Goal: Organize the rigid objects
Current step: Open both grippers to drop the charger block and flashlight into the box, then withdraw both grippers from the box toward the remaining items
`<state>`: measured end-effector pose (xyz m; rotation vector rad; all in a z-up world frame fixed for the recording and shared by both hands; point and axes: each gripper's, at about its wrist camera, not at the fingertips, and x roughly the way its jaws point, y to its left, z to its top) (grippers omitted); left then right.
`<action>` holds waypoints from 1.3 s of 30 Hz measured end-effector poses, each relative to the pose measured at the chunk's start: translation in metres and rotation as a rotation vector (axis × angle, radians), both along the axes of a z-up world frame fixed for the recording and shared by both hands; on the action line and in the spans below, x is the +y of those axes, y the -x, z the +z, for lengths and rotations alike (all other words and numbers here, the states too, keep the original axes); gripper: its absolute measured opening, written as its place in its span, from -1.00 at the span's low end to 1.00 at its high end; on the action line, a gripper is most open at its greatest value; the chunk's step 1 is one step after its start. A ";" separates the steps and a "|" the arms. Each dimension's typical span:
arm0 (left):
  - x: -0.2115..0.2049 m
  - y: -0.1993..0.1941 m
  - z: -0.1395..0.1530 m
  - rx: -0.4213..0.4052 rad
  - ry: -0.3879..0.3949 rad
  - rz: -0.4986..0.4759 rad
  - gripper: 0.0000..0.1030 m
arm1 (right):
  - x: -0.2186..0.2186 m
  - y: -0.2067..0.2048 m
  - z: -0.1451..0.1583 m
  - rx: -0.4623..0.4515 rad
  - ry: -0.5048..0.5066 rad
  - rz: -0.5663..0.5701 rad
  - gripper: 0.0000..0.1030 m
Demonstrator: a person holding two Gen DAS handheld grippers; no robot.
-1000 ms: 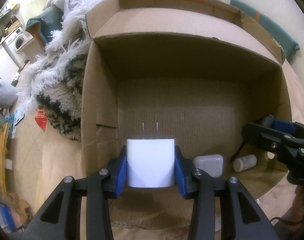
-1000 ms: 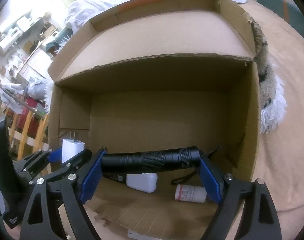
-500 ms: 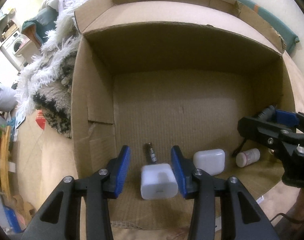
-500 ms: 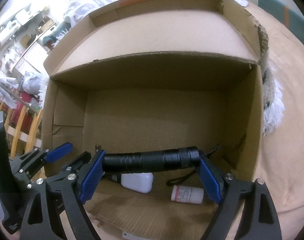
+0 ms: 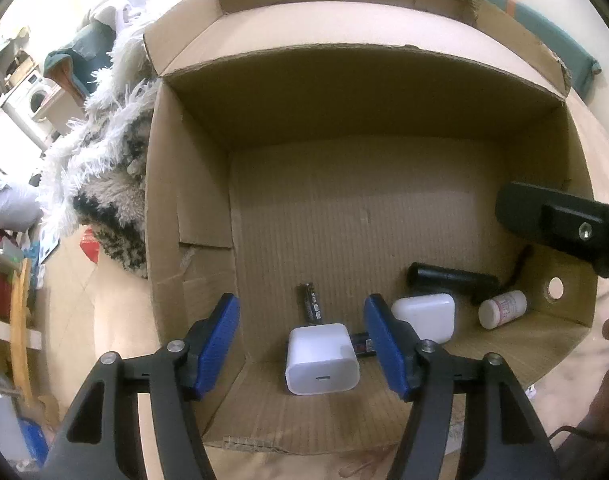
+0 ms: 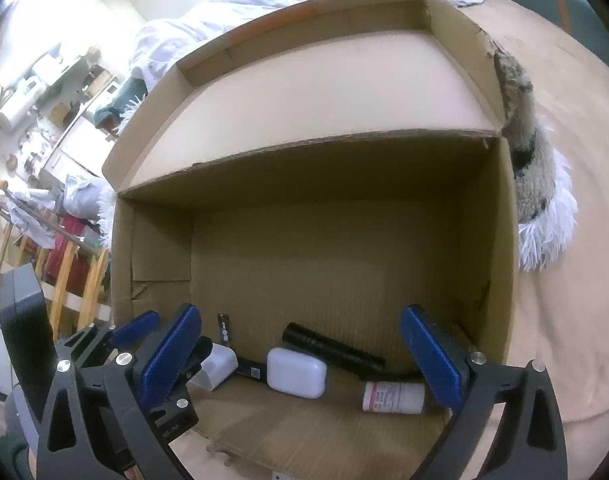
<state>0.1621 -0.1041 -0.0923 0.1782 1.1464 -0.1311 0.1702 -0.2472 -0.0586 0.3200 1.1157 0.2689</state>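
An open cardboard box (image 5: 192,208) (image 6: 152,240) holds the objects near its front wall. A white charger cube (image 5: 322,358) (image 6: 216,368) lies on the box floor below my open, empty left gripper (image 5: 300,340). Beside it lie a white earbud case (image 5: 424,316) (image 6: 296,372), a black flashlight (image 5: 452,280) (image 6: 336,350), a white pill bottle (image 5: 502,308) (image 6: 392,398) and dark batteries (image 5: 310,302) (image 6: 223,328). My right gripper (image 6: 300,356) is open and empty above the flashlight and the case.
The box stands on a beige sheet (image 6: 576,320) on a bed. A shaggy white and black blanket (image 5: 104,168) (image 6: 540,208) lies against the box's sides. The box's far flap (image 5: 344,20) stands raised. Room furniture is far left.
My left gripper opened and dropped the charger cube into the box. My right gripper opened and let go of the flashlight, which now lies on the box floor.
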 end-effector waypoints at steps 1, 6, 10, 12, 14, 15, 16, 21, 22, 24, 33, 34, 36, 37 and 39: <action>0.000 -0.001 0.001 -0.001 0.002 0.002 0.21 | 0.000 0.000 0.000 -0.001 0.000 0.000 1.00; 0.006 -0.003 0.001 -0.001 0.001 0.006 0.21 | 0.000 0.001 0.000 0.003 -0.008 0.002 1.00; 0.006 -0.004 0.001 0.000 -0.002 0.004 0.21 | 0.001 0.000 0.000 0.001 -0.008 0.005 1.00; 0.007 -0.004 0.002 -0.003 -0.002 0.004 0.21 | 0.000 -0.001 0.001 -0.001 -0.009 0.004 1.00; 0.008 -0.004 0.003 -0.007 -0.002 0.008 0.22 | 0.000 -0.001 0.001 -0.001 -0.012 0.003 1.00; 0.009 -0.004 0.004 -0.009 0.000 0.009 0.22 | 0.000 -0.001 0.002 -0.002 -0.014 0.002 1.00; 0.009 -0.003 0.005 -0.010 0.000 0.010 0.21 | 0.000 -0.001 0.002 -0.003 -0.016 0.000 1.00; 0.015 0.004 0.016 -0.026 0.012 0.017 0.22 | -0.004 0.002 0.006 -0.013 -0.035 -0.012 1.00; 0.016 0.004 0.018 -0.029 0.014 0.018 0.21 | -0.005 0.004 0.008 -0.015 -0.043 -0.017 1.00; 0.019 0.007 0.023 -0.039 0.013 0.018 0.22 | -0.008 0.007 0.010 -0.021 -0.056 -0.028 1.00; 0.037 0.021 0.045 -0.038 0.053 0.061 0.22 | -0.020 0.033 0.023 -0.041 -0.077 -0.067 1.00; 0.040 0.023 0.048 -0.037 0.060 0.067 0.22 | -0.021 0.036 0.024 -0.044 -0.075 -0.067 1.00; 0.044 0.031 0.053 -0.036 0.071 0.075 0.22 | -0.020 0.044 0.027 -0.047 -0.076 -0.067 1.00; 0.043 0.035 0.055 -0.036 0.075 0.078 0.22 | -0.020 0.048 0.027 -0.045 -0.078 -0.068 1.00; 0.047 0.042 0.059 -0.036 0.082 0.085 0.22 | -0.019 0.056 0.023 -0.029 -0.083 -0.071 1.00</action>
